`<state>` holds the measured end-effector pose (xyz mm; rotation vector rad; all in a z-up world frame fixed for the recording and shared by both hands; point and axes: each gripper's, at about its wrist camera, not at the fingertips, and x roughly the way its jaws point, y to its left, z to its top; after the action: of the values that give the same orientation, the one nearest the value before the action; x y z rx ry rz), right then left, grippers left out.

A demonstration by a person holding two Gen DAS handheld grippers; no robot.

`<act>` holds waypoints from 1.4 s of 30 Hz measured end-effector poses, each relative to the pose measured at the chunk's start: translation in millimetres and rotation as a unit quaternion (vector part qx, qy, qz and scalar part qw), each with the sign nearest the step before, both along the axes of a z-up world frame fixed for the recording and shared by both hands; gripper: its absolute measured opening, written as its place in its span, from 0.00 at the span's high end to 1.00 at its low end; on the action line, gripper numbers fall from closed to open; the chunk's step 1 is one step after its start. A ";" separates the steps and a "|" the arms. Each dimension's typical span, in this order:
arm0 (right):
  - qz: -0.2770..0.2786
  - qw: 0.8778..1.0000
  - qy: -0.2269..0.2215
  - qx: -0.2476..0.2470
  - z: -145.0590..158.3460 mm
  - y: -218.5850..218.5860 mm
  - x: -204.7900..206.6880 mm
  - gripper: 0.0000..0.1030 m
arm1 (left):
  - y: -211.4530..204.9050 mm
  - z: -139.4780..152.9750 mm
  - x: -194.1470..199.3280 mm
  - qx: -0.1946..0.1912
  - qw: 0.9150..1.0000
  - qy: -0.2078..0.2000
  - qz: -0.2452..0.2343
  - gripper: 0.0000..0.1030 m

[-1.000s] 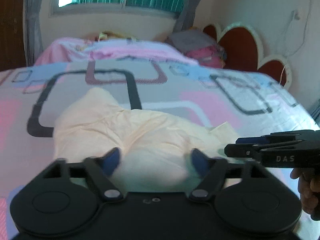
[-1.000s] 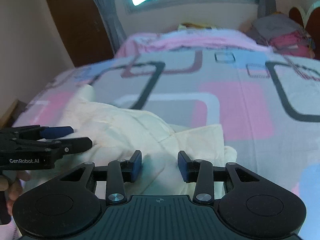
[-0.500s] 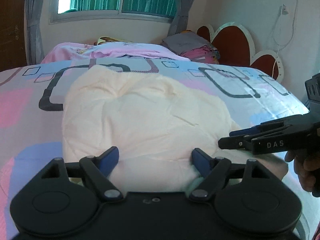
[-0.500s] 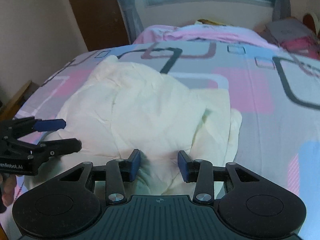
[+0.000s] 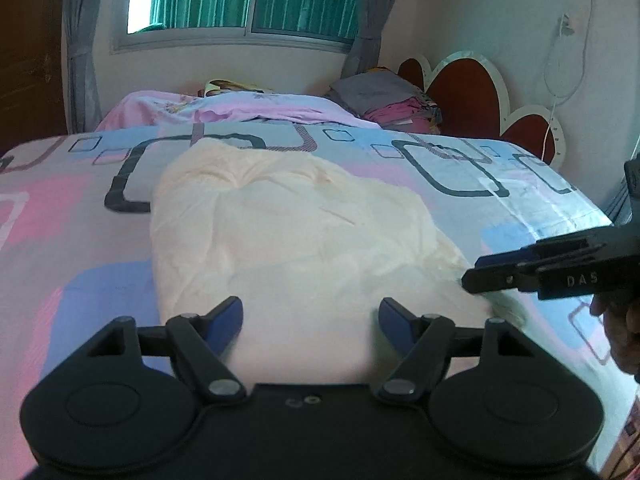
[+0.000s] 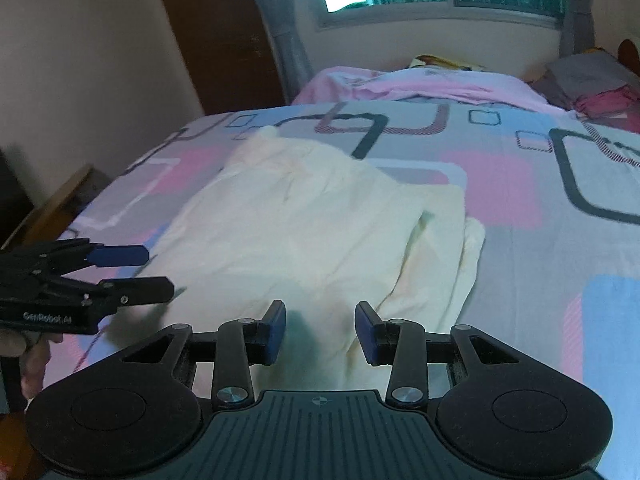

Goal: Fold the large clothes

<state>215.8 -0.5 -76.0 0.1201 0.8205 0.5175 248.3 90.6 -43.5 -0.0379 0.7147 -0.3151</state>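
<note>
Behind the patterned bed sheet (image 5: 72, 240) stand a curtained window (image 5: 248, 0) and a heart-shaped headboard (image 5: 472, 92), partly hidden by stacked clothes. On the sheet lies the cream garment (image 5: 288, 240); its near edge is blurred. The left gripper (image 5: 311, 316), fingers wide, has just been closing, with cloth between, not pressed. The right gripper (image 6: 320, 330) stands narrower; any grip is unclear.
</note>
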 end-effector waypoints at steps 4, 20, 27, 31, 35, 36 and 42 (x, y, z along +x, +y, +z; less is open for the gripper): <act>0.008 0.999 0.026 -0.019 -16.1 5.0 -8.8 0.62 | -3.4 -11.8 -11.2 0.012 1.000 0.020 0.008 0.29; 0.001 0.998 0.053 -0.015 -44.1 2.3 -11.0 0.61 | -12.3 -35.8 -23.5 0.065 0.997 0.030 0.043 0.26; -0.007 0.999 0.044 -0.018 -42.2 0.7 -14.9 0.35 | -30.1 -34.8 -43.1 0.133 0.986 0.000 0.102 0.00; -0.024 0.999 0.019 -0.017 -31.9 -5.4 -38.8 0.17 | -39.7 -25.0 -63.7 0.142 0.985 -0.011 0.101 0.00; -0.026 0.999 -0.007 -0.021 -9.9 -16.0 -78.7 0.14 | -44.9 -5.0 -93.8 0.125 0.987 -0.021 0.102 0.00; -0.028 0.999 -0.014 -0.025 -3.3 -18.9 -90.6 0.03 | -46.5 1.1 -101.9 0.123 0.987 -0.025 0.105 0.00; -0.038 0.998 -0.037 -0.036 33.6 -35.2 -160.3 0.00 | -57.6 31.3 -151.6 0.094 0.989 -0.046 0.107 0.00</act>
<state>55.5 -35.7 -42.5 0.0656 0.7573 0.4183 96.6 33.0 -12.2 0.0782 0.6404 -0.0430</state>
